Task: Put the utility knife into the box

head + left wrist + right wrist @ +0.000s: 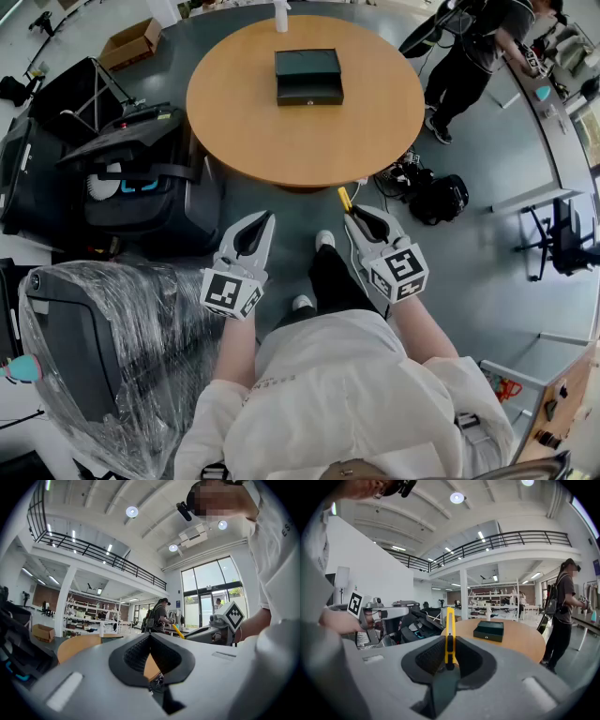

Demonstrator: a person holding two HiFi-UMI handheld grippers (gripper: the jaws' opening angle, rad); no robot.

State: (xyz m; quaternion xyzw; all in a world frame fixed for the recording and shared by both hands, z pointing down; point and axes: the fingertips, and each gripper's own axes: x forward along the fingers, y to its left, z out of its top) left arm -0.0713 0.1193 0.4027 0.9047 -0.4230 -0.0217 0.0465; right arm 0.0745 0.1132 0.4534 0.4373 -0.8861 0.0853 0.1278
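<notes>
A dark green box (308, 76) with its lid down sits on the far half of the round wooden table (262, 131); it also shows in the right gripper view as the box (489, 631). My right gripper (351, 214) is shut on a yellow utility knife (449, 637), whose tip (343, 199) sticks out toward the table's near edge. My left gripper (265, 217) hangs beside it, shut with nothing in it. Both are held in front of my body, short of the table.
Black cases and bags (141, 178) stand left of the table, with a plastic-wrapped chair (103, 347) nearer me. A cardboard carton (129, 43) lies far left. A person (478, 56) stands at the table's far right. Cables and a dark bag (436, 197) lie on the floor.
</notes>
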